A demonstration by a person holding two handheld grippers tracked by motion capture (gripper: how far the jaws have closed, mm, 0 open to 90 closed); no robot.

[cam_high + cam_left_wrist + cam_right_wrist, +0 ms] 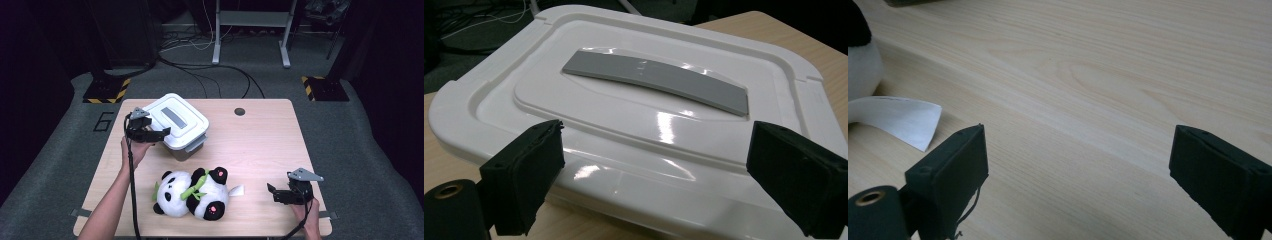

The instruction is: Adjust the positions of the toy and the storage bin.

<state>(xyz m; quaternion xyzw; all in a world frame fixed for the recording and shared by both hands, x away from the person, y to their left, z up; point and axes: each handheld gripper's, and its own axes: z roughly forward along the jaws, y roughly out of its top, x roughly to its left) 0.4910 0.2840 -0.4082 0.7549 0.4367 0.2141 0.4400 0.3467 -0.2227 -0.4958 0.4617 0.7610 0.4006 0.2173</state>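
- The left hand-held gripper (159,133) sits at the white storage box (176,125) in the left middle of the high view, jaws spread wide at the lid's (634,100) near edge and clasping nothing.
- The lid, with its grey handle (659,80), looks fully seated (so opening appears not yet begun).
- The right hand-held gripper (273,192), lower right, is released over bare bench (1108,75).
- The panda toy (194,193) lies on the bench at lower centre, untouched; its white tag (898,120) points toward the right gripper.

Box lid (634,125) – glossy white plastic; panda (192,192) – plush cloth; table (1108,75) – matt wood.
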